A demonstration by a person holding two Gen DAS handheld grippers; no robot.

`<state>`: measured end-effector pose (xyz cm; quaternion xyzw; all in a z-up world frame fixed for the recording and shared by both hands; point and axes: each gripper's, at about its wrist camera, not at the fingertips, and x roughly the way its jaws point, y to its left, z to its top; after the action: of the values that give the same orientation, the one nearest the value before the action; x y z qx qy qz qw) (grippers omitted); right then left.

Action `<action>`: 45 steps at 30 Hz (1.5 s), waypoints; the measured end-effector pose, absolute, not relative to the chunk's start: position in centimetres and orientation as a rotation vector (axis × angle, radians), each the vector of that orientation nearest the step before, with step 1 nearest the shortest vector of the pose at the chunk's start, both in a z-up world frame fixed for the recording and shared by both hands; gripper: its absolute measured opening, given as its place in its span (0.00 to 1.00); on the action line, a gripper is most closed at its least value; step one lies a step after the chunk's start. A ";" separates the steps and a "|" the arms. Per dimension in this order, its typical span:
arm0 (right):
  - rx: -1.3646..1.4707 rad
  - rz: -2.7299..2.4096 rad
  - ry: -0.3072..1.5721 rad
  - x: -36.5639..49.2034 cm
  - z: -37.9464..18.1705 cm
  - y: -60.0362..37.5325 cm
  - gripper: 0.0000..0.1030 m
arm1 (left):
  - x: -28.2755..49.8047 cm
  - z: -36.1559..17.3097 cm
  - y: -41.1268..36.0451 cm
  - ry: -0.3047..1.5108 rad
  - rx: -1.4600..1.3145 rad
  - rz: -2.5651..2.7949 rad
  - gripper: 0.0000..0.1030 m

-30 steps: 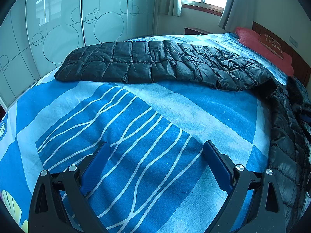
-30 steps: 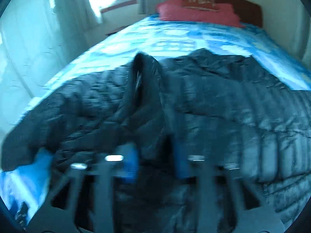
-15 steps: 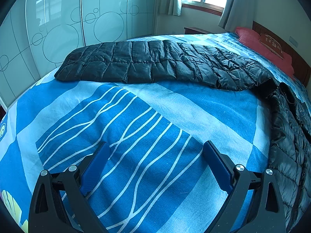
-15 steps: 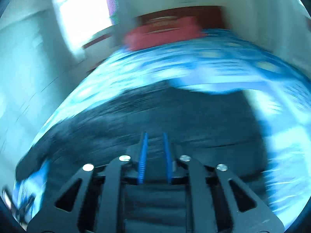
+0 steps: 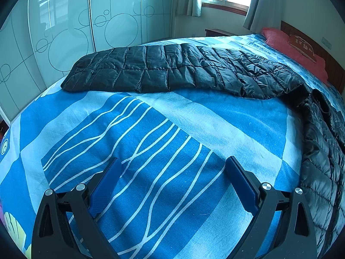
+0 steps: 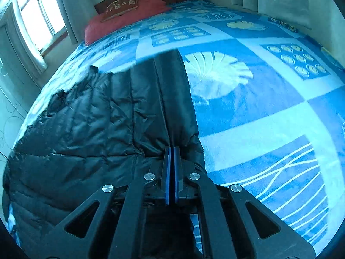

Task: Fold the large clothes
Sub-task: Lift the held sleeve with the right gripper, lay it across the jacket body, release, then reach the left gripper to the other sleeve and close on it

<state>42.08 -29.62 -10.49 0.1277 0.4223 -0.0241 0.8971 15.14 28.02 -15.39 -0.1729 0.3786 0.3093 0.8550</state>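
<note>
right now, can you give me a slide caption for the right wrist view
Right gripper shut on the edge of a black puffer jacket spread over a blue patterned bedspread.

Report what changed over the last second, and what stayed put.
The right gripper, shut on the black down jacket, swung right, drawing its edge out flat over the bedspread. The left gripper stayed open and idle, and the jacket's long sleeve kept its place.
</note>
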 end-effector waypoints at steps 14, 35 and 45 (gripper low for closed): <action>0.207 -0.043 0.857 46.4 -8.7 -29.7 0.09 | 15.2 -15.4 28.1 0.798 -0.360 0.653 0.93; 0.164 -0.004 0.792 41.2 -8.2 -23.4 0.60 | 15.3 -15.4 28.1 0.796 -0.361 0.652 0.93; 0.037 -0.070 0.860 41.2 -12.8 -20.0 0.67 | 15.4 -15.4 28.0 0.794 -0.365 0.649 0.93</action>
<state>41.24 -19.95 -12.80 0.0181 0.4169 -0.0337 0.9082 15.37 27.98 -15.38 -0.1738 0.3777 0.3088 0.8554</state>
